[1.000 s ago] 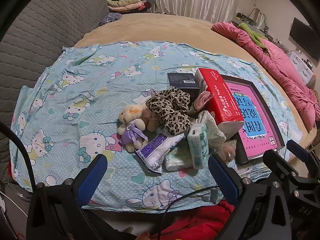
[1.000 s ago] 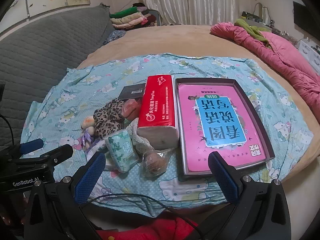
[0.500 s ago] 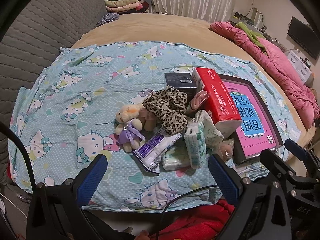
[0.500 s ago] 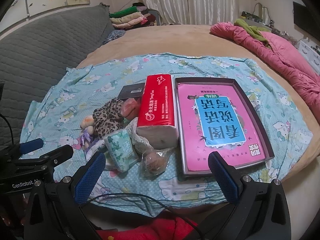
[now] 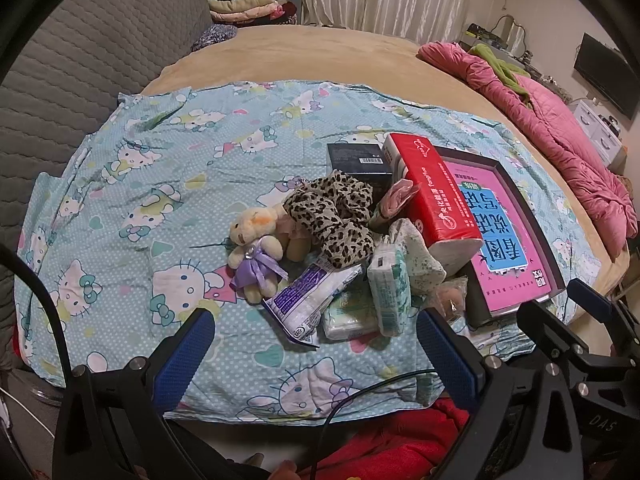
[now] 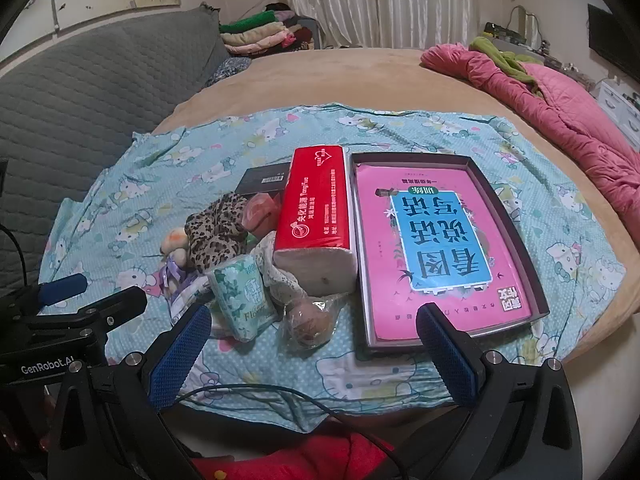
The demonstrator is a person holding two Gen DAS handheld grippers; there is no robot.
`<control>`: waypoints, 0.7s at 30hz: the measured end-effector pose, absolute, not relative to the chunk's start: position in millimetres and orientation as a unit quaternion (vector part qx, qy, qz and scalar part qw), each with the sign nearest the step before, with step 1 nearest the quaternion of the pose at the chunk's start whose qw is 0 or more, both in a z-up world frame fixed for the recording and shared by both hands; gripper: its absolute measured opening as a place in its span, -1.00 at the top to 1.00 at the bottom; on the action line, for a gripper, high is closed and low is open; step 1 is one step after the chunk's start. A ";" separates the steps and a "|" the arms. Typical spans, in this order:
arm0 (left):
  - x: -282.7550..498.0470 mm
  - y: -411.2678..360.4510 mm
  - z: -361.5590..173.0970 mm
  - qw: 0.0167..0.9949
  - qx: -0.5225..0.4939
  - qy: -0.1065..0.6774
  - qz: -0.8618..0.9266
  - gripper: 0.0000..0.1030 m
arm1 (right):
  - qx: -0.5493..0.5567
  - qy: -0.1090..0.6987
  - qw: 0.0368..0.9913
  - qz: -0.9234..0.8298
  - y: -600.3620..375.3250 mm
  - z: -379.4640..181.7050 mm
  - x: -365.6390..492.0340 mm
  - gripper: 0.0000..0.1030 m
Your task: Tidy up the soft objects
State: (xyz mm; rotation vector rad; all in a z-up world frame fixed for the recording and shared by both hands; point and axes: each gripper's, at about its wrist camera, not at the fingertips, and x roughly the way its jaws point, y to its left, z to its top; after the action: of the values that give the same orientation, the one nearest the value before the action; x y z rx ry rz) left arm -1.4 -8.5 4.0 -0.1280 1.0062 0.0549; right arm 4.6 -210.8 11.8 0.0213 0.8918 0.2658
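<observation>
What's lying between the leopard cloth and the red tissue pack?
A pink wrapped item, wedged between the leopard cloth and the red tissue pack; seen in both wrist views.

Bare cloth (image 5: 132,200) lies open from nine to twelve o'clock; the pile (image 5: 344,248) and tray (image 5: 532,216) block one to three.

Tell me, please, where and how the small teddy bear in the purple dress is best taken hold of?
Probably the teddy bear around its head or upper body, coming from its open left side with the left gripper. The leopard-print cloth crowds its right, while the left faces bare sheet.
</observation>
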 end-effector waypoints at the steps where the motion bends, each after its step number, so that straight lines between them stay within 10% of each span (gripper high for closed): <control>1: -1.6 -8.4 3.7 0.873 -0.061 0.482 0.027 -0.97 | 0.011 0.430 0.894 0.129 -211.1 11.6 4.7 -0.99; 21: 5.3 11.6 -26.8 0.850 -0.090 0.517 0.034 -0.97 | -0.008 0.439 0.889 0.128 -211.6 -1.1 8.7 -0.99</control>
State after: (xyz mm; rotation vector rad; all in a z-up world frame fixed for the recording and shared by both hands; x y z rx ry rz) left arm 5.3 11.6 -26.8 -0.1889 1.0896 0.0716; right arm 8.7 -211.6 -1.1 -0.0171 0.9127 0.2652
